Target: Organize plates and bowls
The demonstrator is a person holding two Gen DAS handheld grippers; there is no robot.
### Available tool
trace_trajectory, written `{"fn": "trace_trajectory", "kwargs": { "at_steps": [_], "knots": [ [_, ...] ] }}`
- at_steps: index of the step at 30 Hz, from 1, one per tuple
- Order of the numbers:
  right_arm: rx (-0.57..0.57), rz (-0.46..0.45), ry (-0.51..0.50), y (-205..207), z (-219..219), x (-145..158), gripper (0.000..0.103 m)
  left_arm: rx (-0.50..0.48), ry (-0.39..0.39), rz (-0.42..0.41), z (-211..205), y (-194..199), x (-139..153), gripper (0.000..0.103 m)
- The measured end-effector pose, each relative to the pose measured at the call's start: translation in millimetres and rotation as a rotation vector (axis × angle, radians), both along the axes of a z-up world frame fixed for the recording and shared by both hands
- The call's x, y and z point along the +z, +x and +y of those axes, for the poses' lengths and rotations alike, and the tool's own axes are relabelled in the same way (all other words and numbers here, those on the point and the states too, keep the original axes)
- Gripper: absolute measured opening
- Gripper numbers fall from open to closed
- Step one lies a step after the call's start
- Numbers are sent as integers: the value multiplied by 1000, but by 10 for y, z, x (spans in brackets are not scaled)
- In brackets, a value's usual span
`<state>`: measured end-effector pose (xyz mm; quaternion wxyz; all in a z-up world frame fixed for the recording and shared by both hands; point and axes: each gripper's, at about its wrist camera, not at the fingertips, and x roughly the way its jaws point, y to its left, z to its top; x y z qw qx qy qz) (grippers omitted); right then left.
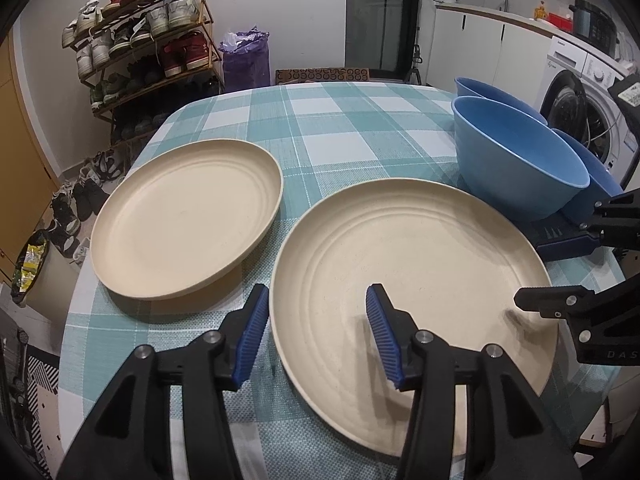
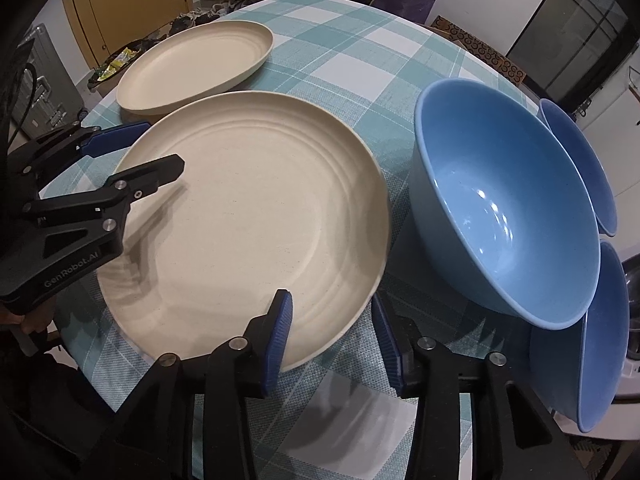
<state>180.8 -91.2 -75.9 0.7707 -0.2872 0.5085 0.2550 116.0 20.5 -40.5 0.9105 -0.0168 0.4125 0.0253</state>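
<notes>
1. The table (image 1: 360,120), under a teal checked cloth, carries everything: two cream plates and three blue bowls.
2. The near plate (image 1: 400,248) is the largest thing and lies flat between both pairs of fingers. The left gripper (image 1: 316,332) straddles the plate's rim: one blue finger (image 1: 252,336) stands outside the edge over the cloth, the other over the plate's floor. The fingers are apart and no pad presses on the rim.
3. The right gripper (image 2: 332,340) straddles the opposite rim the same way, one finger (image 2: 278,340) over the plate and the other beyond the edge, over the cloth on the bowl side. These fingers are also apart, clamped on nothing.
4. The far plate (image 1: 184,220) lies ahead of the left fingers and off to their outer side, well apart from the right fingers. The left hand is plainly nearer. Being round, it has no long axis; its nearest rim is what faces the left fingers.
5. The big bowl (image 2: 500,220) sits ahead of the right fingers, just beside the near plate, leaning on its neighbours: one bowl (image 2: 580,168) behind it, another (image 2: 600,340) at the table edge.
6. My guess: stacking the plates comes next, and it turns on each rim sitting squarely between the fingers before they clamp.
</notes>
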Motion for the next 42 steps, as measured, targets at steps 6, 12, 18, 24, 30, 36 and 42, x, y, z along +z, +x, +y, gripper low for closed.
{"fn": "trace_trajectory", "kwargs": {
  "at_steps": [6,12,18,24,30,36,42],
  "knots": [
    [19,8,22,-33,-1,27,52,-16,-18,10,6,-12,13,59],
    [43,-3,60,-102,14,146,73,-22,-39,-16,28,-76,134,67],
    [69,1,120,-152,19,266,90,-17,-59,-67,94,-172,308,88],
    [86,9,190,-136,26,362,100,8,-91,-116,233,-246,447,103],
    [89,-9,255,-115,34,541,101,39,-94,-140,362,-272,515,103],
    [71,-56,327,-37,29,774,101,82,-98,-167,486,-287,595,103],
    [80,-86,369,46,66,973,101,131,-66,-191,618,-298,658,103]
  ]
}}
